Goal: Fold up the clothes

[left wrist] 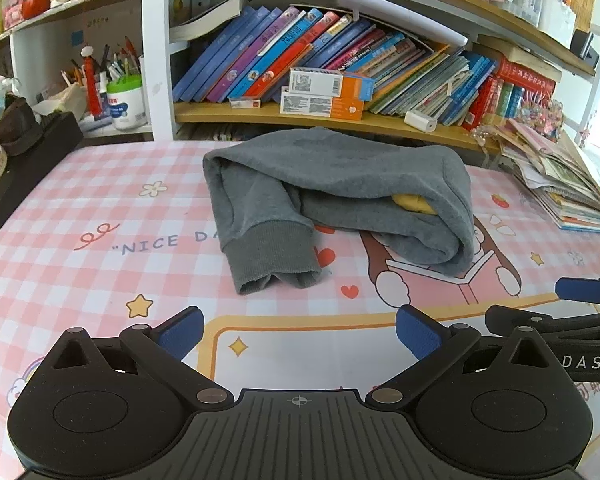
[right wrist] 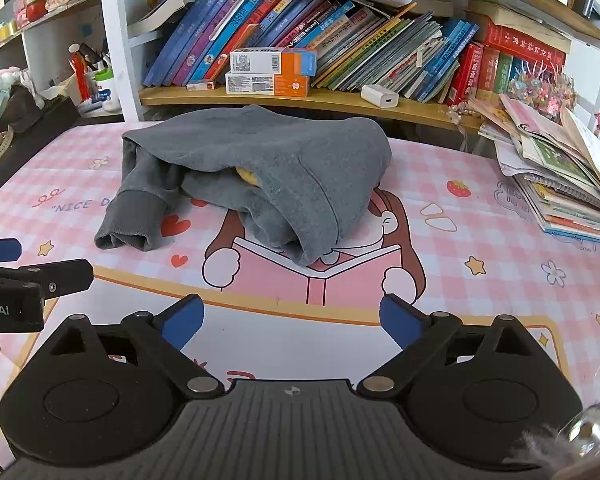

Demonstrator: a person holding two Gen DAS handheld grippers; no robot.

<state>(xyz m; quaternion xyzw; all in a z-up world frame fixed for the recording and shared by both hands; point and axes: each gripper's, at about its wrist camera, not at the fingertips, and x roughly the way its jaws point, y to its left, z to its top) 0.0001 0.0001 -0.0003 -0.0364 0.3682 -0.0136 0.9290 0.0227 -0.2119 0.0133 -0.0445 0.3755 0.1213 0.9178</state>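
Note:
A grey sweatshirt (left wrist: pixel 332 184) lies bunched and roughly folded on the pink checked table mat (left wrist: pixel 100 208), a ribbed cuff (left wrist: pixel 272 256) hanging toward me and a bit of yellow (left wrist: pixel 414 203) showing inside a fold. In the right wrist view the same sweatshirt (right wrist: pixel 260 168) sits at the centre, cuff (right wrist: pixel 132 220) to the left. My left gripper (left wrist: pixel 300 334) is open, well short of the cloth, nothing between its blue pads. My right gripper (right wrist: pixel 292 322) is open too, over the mat's reading-girl drawing. Each gripper shows at the other view's edge.
A bookshelf (left wrist: pixel 340 120) with slanted books and small boxes (left wrist: pixel 324 94) stands right behind the sweatshirt. A loose pile of booklets (right wrist: pixel 560 184) rests at the right of the mat. A pen cup and jar (left wrist: pixel 120 96) and dark objects (left wrist: pixel 24 148) crowd the left edge.

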